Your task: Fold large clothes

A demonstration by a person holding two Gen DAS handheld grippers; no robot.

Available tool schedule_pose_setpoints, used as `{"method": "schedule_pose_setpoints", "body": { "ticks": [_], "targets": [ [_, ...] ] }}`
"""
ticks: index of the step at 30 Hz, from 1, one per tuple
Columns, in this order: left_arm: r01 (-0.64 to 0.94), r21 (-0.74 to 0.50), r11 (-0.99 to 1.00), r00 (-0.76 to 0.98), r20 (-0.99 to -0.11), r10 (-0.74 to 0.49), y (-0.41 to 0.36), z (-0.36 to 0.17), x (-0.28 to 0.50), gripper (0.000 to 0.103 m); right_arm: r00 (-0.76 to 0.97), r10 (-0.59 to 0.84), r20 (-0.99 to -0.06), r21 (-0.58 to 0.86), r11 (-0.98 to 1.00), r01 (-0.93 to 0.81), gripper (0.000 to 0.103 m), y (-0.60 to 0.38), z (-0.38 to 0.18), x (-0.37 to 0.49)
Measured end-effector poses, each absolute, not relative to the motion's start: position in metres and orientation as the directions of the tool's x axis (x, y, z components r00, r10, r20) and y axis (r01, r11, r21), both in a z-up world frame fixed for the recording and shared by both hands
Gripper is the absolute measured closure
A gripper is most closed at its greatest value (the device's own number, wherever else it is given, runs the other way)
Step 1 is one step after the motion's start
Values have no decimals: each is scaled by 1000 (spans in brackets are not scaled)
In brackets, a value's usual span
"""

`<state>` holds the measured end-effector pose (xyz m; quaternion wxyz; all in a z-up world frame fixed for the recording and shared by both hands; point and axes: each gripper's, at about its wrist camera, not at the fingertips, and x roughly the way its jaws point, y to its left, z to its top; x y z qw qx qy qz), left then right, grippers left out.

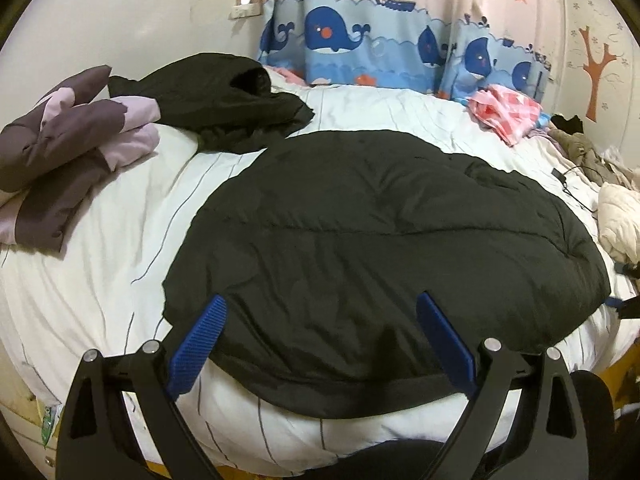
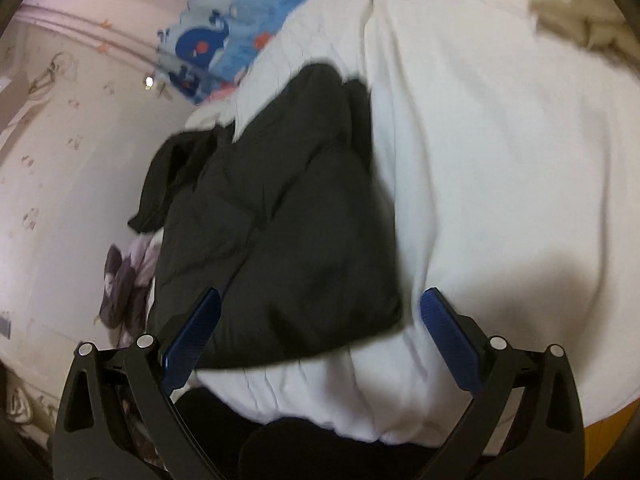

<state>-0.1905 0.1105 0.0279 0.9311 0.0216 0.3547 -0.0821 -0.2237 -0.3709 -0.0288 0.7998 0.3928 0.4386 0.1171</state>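
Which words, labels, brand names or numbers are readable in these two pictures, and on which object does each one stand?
No text is readable in either view.
The black padded coat shows no label or brand.
The whale curtain carries only pictures.
The wall stickers are drawings, without letters.

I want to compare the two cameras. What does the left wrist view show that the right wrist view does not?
Only the left wrist view shows the tree sticker on the wall and the right gripper's tip at the jacket's far edge. Only the right wrist view shows a figure drawing on the wall. Both show the black puffer jacket on the white bedding, the whale curtain, and open jaws.
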Motion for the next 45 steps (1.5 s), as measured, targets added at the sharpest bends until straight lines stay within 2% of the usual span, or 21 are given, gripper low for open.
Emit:
{"method": "schedule_pose_setpoints", "body": {
  "ticks": [4, 6, 8, 9, 13, 14, 16, 18, 21, 24, 30, 39, 45],
  "targets": [
    [181, -55, 982, 721, -671, -171, 111, 28, -189, 11, 599, 556, -576, 771, 613, 173, 6, -367, -36, -210],
    [188, -133, 973, 695, -682, -228, 118, 27, -187, 11, 617, 583, -529, 805, 576, 146, 6, -366, -32, -201],
    [172, -268, 948, 654, -689, -313, 134, 23, -182, 11, 641, 618, -455, 843, 531, 86, 6, -362, -22, -193],
    [136, -385, 913, 630, -677, -380, 151, 20, -179, 11, 644, 621, -448, 843, 532, 73, 6, -361, -19, -192],
    [-25, -680, 733, 589, -602, -539, 207, -6, -168, 11, 575, 608, -547, 802, 578, 152, 6, -356, -36, -180],
    [-42, -698, 715, 587, -596, -548, 212, -10, -168, 11, 574, 612, -544, 811, 560, 171, 6, -357, -43, -178],
    [-36, -689, 724, 590, -599, -541, 212, -11, -167, 11, 616, 611, -497, 841, 513, 170, 6, -361, -44, -176],
    [-23, -657, 753, 587, -619, -522, 203, -11, -165, 10, 661, 634, -401, 895, 426, 134, 6, -361, -42, -172],
    [-63, -637, 768, 586, -647, -488, 198, -16, -162, 9, 672, 642, -368, 909, 402, 114, 6, -358, -40, -170],
    [-101, -694, 713, 618, -605, -501, 215, -13, -174, 8, 670, 651, -355, 910, 404, 90, 6, -358, -41, -172],
    [-143, -609, 780, 539, -709, -454, 207, -35, -172, 7, 660, 645, -385, 897, 431, 102, 12, -361, -46, -162],
    [-53, -394, 918, 605, -744, -284, 159, -21, -160, 7, 641, 638, -427, 870, 482, 100, 15, -352, -43, -156],
    [-31, -327, 944, 624, -745, -238, 156, -19, -158, 7, 630, 621, -466, 847, 519, 114, 15, -348, -53, -154]
  ]
}}
